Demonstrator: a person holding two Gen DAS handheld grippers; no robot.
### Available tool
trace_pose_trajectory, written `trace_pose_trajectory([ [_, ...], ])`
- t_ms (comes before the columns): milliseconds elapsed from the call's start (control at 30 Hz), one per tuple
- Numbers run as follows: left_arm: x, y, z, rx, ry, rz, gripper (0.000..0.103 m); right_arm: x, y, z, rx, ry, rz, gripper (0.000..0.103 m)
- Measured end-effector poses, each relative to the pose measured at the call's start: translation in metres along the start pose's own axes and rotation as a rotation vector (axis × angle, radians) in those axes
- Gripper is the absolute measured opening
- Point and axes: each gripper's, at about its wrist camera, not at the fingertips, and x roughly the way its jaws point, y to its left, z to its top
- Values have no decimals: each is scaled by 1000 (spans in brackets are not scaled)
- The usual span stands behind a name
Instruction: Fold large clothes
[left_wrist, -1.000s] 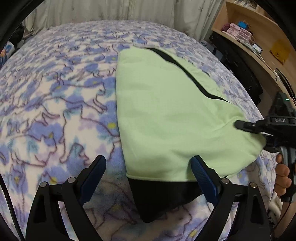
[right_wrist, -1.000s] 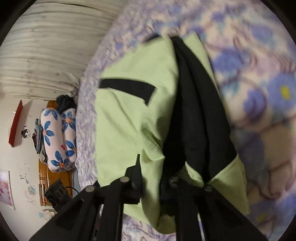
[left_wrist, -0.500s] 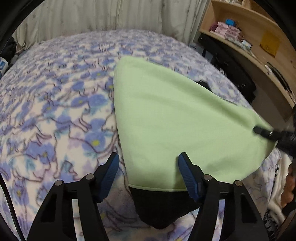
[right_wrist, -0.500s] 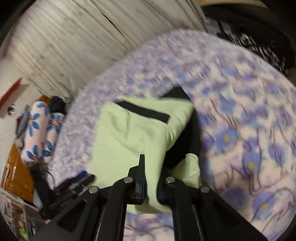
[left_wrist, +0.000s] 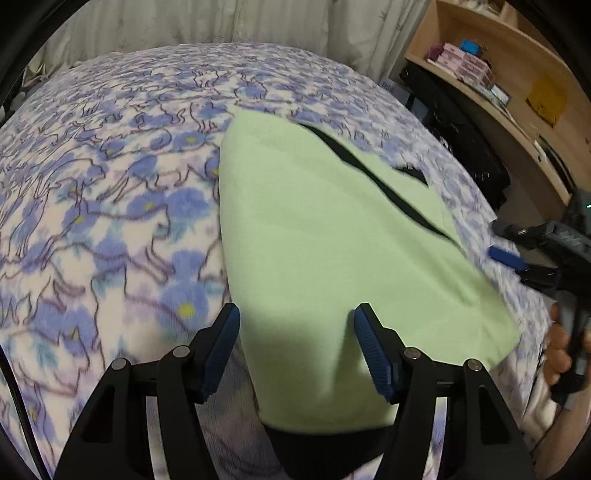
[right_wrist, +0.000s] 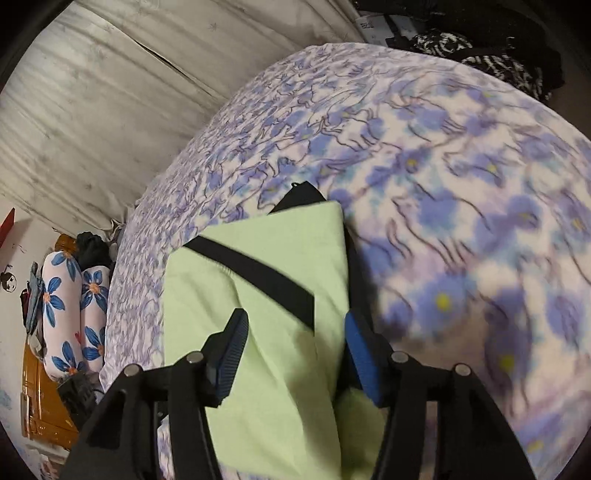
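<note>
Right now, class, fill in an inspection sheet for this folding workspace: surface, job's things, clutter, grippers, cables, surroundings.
Surface: floral blanket covering the bed.
Job's things: green garment with black trim, folded, lying flat.
Clutter: nothing seen on the blanket.
Grippers: left hand-held gripper open over the garment's near edge; right hand-held gripper open, jaws just opened, pads clear of the cloth.
Cables: dark cable at the left view's edge.
Surroundings: curtain, wooden shelf, flowered bolsters.
</note>
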Motion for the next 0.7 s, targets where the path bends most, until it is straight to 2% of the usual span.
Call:
trace_pose_trajectory([
  [133,9,7,18,-6,1,17,63,39,-6,19,10,63,-70,54],
  [300,24,17,31,-37,27,-8,63,65,-14,25,8,104,-82,53],
  [367,29,17,33,-40,34,-14,63,73,-12,24,-30,118,-77,16],
  [400,31,17,35,-43,38,-10,63,72,-8,24,-59,117,-93,11],
  [500,33,15,38,-35,40,12,54,57,9,26,-191,62,-140,6],
  [567,34,14,42,-26,40,29,48,37,24,32,-303,-45,-179,3],
  [633,35,14,44,-18,28,41,47,36,23,40,-318,-90,-203,1],
  [700,39,12,45,-14,23,62,47,50,12,47,-308,-64,-228,0],
])
